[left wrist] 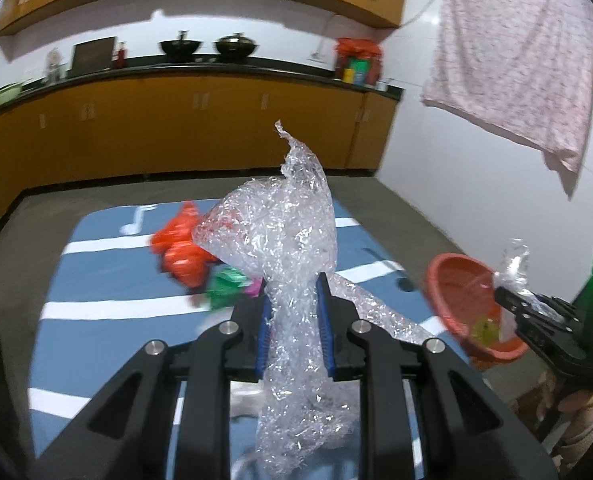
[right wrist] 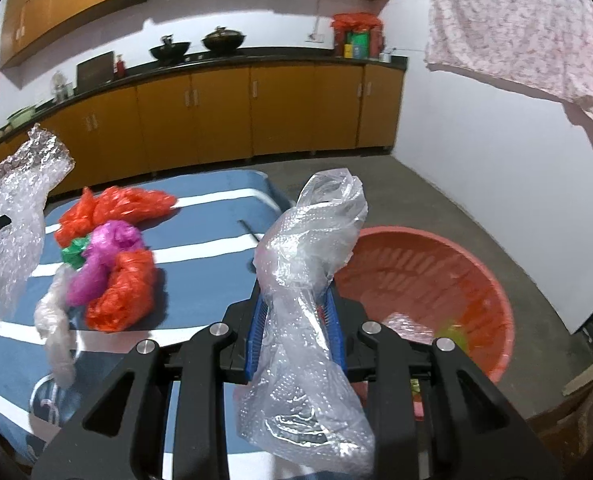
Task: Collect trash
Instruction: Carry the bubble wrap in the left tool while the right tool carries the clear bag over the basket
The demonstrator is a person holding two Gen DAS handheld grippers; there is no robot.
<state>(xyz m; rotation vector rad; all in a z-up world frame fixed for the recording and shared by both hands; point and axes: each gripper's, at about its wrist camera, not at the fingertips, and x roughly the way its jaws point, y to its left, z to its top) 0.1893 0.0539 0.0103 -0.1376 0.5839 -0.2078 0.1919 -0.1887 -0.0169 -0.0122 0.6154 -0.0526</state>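
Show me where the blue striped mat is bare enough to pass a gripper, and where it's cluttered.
Bare: the striped mat between the bag pile and the red basin, and its far edge behind the orange bags. Crowded: the left-centre, where orange, purple, green and clear bags bunch together. Both grippers already hold plastic.

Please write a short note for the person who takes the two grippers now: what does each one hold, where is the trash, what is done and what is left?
Left gripper: shut on a crumpled clear plastic sheet.
Right gripper: shut on a clear plastic bag.
Red basin: on the floor beside the blue table, with a few scraps already in it.
Left on the table: orange bags, a pink bag, a green bag, one clear scrap.
Next, probably: drop both held pieces into the basin, then fetch the rest.
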